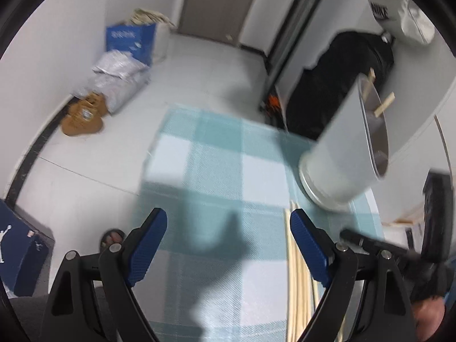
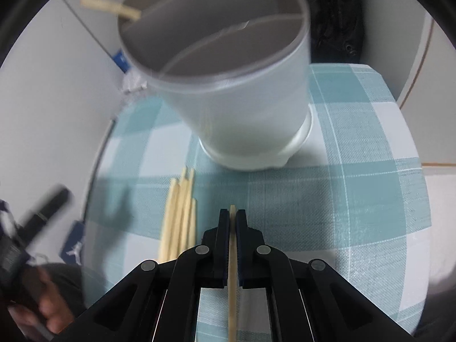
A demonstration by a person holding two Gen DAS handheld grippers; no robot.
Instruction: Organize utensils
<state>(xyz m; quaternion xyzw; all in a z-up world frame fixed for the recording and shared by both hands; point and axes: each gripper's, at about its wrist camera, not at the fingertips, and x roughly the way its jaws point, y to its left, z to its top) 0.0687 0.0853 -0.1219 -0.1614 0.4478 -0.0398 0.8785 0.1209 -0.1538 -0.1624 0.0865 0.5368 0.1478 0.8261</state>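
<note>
On the teal checked tablecloth (image 2: 356, 188), the right gripper (image 2: 233, 213) is clamped on one wooden chopstick (image 2: 232, 285) just beside the loose chopstick pile (image 2: 181, 216), left gripper (image 1: 228, 245) gaping with nothing in it, so I'd say next it needs lifting and tipping into the divided white utensil holder (image 2: 245, 108).

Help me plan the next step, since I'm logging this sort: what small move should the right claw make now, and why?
Probably lift and carry toward the holder's open top. The right claw is shut on one chopstick, the holder stands just ahead on the checked cloth, and more chopsticks still lie beside it.
</note>
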